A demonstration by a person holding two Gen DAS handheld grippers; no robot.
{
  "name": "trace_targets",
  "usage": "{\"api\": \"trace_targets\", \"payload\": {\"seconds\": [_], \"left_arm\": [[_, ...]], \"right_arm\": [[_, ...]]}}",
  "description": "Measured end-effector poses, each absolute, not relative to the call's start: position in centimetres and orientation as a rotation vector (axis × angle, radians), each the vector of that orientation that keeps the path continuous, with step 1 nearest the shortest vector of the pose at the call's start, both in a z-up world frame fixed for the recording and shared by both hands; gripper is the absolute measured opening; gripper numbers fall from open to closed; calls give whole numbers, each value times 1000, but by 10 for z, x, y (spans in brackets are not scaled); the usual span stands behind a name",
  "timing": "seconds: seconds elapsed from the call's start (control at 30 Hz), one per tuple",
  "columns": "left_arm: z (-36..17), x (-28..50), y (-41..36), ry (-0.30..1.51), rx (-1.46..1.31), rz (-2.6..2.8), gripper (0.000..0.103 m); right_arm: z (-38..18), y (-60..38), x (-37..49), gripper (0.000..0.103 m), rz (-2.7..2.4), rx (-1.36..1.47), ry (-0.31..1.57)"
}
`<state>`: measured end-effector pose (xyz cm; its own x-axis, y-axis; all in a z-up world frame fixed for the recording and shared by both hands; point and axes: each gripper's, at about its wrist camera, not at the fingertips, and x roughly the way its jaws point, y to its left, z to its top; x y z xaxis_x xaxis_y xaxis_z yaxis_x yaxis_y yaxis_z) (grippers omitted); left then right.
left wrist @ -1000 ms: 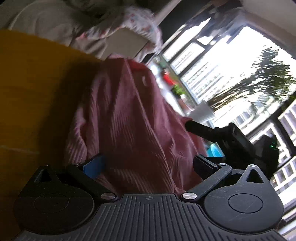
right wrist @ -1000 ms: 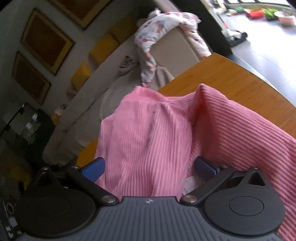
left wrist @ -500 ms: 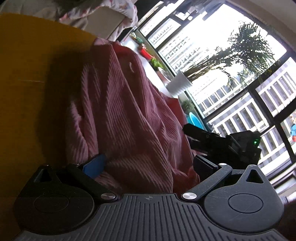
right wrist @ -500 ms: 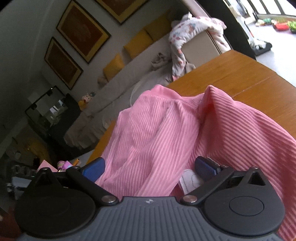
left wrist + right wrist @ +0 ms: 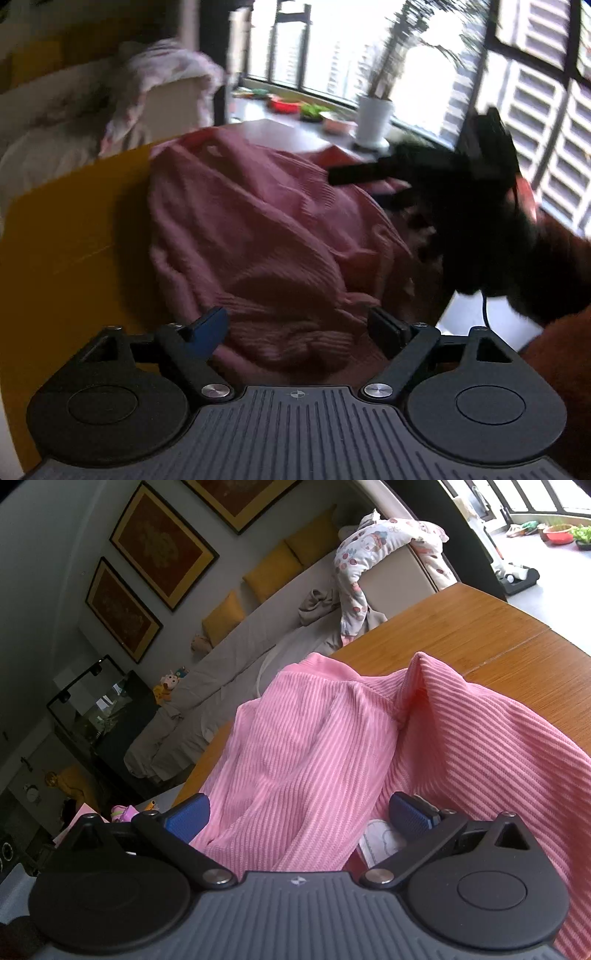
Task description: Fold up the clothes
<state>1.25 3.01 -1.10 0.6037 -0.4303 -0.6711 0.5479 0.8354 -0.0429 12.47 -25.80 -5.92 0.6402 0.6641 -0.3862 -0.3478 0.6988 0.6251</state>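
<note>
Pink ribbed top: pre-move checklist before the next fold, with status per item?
1. Pink ribbed top on the wooden table: ok, though bunched, not flat.
2. Left gripper has cloth between its pads: ok; jaws have just been closing, pads not yet pressing.
3. Right gripper has cloth between its pads: ok, but the jaws stand wide, no pinch.
4. Right gripper clear of the left's path: cannot tell; it hangs close over the top in the left view, blurred.
5. White label beside the right pad, not caught: cannot tell.
6. Hem and sleeve edges located: not ok, hidden in folds.
</note>
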Motion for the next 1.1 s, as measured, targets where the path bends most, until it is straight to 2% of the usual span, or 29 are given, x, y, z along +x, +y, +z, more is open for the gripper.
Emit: {"api": "trace_targets", "payload": {"seconds": [0.1,0.3,0.37,0.43,0.6,0.8,0.93,1.03,1.1], "left_arm": [[-22,17,15,704,264,-537,85],[-34,25,3,680,328,-524,63],[-32,25,9,673,314,-520,40],[-23,30,22,647,305,-474,27],[6,60,82,533,287,-243,21],[25,118,172,489,204,96,23],[40,116,189,460,61,86,39],[43,105,200,459,-64,50,68],[38,98,204,491,-161,6,73]], "right_arm": [[-60,-258,125,103,608,537,646],[-61,-259,122,103,603,538,644],[-58,-259,120,103,605,538,646],[-58,-258,119,103,612,534,650],[-56,-254,122,103,649,504,670],[-46,-249,123,103,623,438,697],[-20,-229,91,103,578,126,582],[-6,-207,62,103,687,-88,541],[-7,-189,47,103,793,-180,563]]}}
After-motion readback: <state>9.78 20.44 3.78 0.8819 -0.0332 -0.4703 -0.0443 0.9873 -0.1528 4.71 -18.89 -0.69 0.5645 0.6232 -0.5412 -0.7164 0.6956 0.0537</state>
